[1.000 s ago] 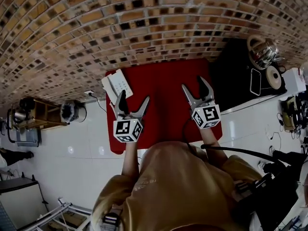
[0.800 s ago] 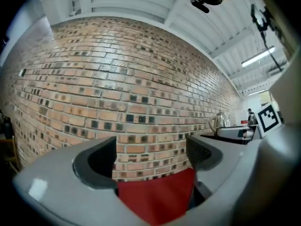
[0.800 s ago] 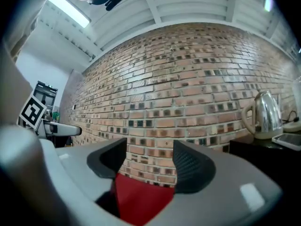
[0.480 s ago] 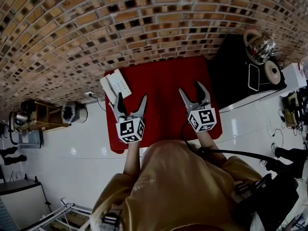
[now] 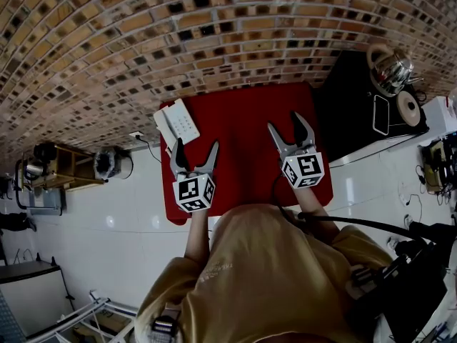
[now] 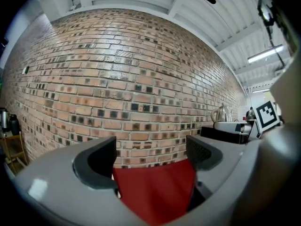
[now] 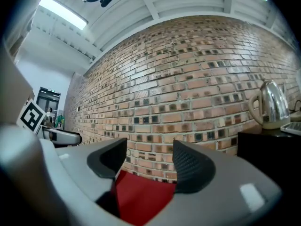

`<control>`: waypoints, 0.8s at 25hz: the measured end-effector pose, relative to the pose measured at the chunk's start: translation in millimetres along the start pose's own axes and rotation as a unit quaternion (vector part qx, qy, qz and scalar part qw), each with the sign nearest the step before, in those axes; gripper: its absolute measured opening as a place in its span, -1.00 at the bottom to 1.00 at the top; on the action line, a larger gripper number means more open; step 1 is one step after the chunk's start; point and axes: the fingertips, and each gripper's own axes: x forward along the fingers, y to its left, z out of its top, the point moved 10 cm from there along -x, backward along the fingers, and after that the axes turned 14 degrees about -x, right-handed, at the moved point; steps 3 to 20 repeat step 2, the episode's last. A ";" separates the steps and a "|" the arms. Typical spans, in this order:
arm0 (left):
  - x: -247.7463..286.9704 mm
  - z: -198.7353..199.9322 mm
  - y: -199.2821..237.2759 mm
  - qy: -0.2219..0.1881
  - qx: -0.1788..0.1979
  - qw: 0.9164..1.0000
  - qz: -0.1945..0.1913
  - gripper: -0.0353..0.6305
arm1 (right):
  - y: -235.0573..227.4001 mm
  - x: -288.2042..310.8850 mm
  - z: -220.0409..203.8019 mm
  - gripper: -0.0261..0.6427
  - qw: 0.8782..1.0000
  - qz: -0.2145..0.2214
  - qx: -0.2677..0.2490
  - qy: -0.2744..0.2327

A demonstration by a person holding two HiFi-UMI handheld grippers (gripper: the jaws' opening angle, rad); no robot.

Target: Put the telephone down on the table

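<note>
A white telephone (image 5: 176, 121) lies on the far left corner of the red table (image 5: 243, 123), against the brick wall. My left gripper (image 5: 194, 148) hovers over the table's left side, just near of the telephone, open and empty. My right gripper (image 5: 285, 124) hangs over the table's right part, also open with nothing between its fingers. In the left gripper view the left gripper (image 6: 150, 155) frames only red tabletop (image 6: 155, 192) and brick wall. The right gripper view shows the right gripper (image 7: 149, 160) over red tabletop (image 7: 141, 197), with no telephone in sight.
A brick wall (image 5: 178, 34) runs behind the table. To the right stands a black cabinet (image 5: 357, 113) carrying a steel kettle (image 5: 389, 70). A wooden shelf (image 5: 61, 170) stands on the white floor at left. Cables trail on the floor at right.
Both grippers stay open and hold nearly the same places over the table; the whole view shifts slightly as the head moves.
</note>
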 end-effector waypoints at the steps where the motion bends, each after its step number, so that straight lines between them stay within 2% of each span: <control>1: -0.6 2.6 0.7 0.001 -0.003 1.000 0.001 0.52 | 0.8 1.5 3.3 -0.04 1.000 0.001 -0.001 0.001; 20: -1.3 5.0 1.6 0.001 -0.006 1.000 0.001 0.52 | 1.8 2.9 6.3 -0.04 1.000 0.001 -0.001 0.003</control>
